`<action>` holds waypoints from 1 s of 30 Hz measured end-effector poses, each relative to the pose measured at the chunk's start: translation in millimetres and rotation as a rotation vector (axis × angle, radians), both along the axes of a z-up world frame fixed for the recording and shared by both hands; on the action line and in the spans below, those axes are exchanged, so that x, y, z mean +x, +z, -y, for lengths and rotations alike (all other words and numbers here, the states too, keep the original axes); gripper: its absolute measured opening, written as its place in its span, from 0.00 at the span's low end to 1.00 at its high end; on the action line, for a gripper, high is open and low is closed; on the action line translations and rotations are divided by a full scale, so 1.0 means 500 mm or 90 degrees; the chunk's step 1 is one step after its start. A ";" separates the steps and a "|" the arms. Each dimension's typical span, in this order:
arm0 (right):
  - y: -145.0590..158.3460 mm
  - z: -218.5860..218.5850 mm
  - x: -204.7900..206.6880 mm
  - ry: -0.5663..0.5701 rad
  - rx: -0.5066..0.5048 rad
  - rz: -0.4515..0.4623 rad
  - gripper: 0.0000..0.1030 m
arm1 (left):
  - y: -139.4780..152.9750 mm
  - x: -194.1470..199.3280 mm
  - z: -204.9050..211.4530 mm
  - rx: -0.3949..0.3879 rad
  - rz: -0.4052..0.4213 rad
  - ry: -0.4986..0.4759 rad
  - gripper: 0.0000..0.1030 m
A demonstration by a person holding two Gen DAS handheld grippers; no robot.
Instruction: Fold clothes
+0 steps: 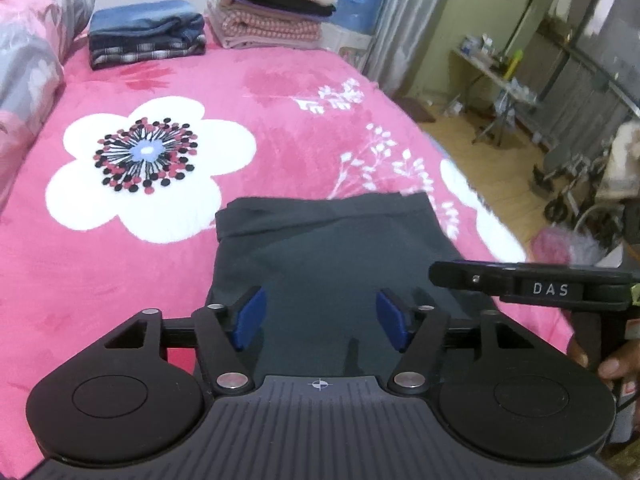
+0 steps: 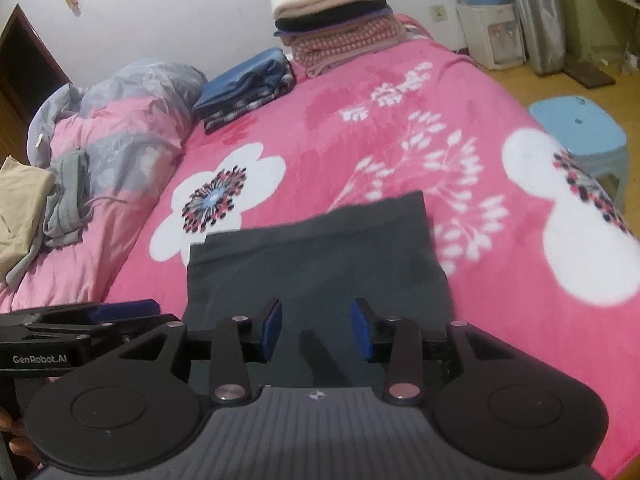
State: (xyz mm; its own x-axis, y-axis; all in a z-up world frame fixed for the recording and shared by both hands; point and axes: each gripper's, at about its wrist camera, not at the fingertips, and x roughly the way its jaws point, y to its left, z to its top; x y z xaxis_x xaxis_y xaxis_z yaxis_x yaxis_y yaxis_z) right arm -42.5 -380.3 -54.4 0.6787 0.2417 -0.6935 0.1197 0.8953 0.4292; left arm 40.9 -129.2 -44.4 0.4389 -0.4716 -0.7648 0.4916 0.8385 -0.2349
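Garment [image 1: 320,256], dark grey and folded into a flat rectangle, lies on the pink floral blanket [image 1: 120,264] directly ahead of and below both tools. Left gripper [image 1: 322,322] has its blue pads spread with nothing between them, right gripper [image 2: 316,330] likewise parted and empty, side by side above the near edge, which reads as a released fold. Finished stacks [image 1: 276,8] sit far ahead by the wall, probably kept clear of the work area; unfolded grey clothing [image 2: 66,200] waits off to the right tool's left.
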 end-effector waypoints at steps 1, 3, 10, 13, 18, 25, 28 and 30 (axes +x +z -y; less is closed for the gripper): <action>0.000 -0.001 -0.006 -0.001 0.003 -0.004 0.40 | 0.001 -0.006 0.004 0.015 0.000 0.000 0.64; 0.000 0.000 -0.017 -0.002 0.013 -0.007 0.40 | -0.002 -0.020 0.010 0.040 -0.005 0.004 0.67; -0.018 -0.005 -0.052 -0.012 0.013 -0.036 0.41 | -0.039 -0.060 0.027 0.085 -0.045 0.001 0.69; -0.026 -0.011 -0.071 -0.012 0.003 -0.043 0.41 | -0.049 -0.076 0.033 0.100 -0.048 0.000 0.69; -0.037 -0.015 -0.090 -0.011 -0.016 -0.055 0.41 | -0.062 -0.083 0.035 0.114 -0.057 0.010 0.69; -0.067 -0.025 -0.093 0.001 -0.030 -0.070 0.41 | -0.090 -0.080 0.028 0.120 -0.095 0.029 0.72; -0.074 -0.030 -0.094 0.006 -0.040 -0.066 0.40 | -0.099 -0.080 0.023 0.118 -0.105 0.039 0.75; -0.072 -0.032 -0.096 0.007 -0.044 -0.063 0.40 | -0.101 -0.082 0.023 0.118 -0.104 0.042 0.78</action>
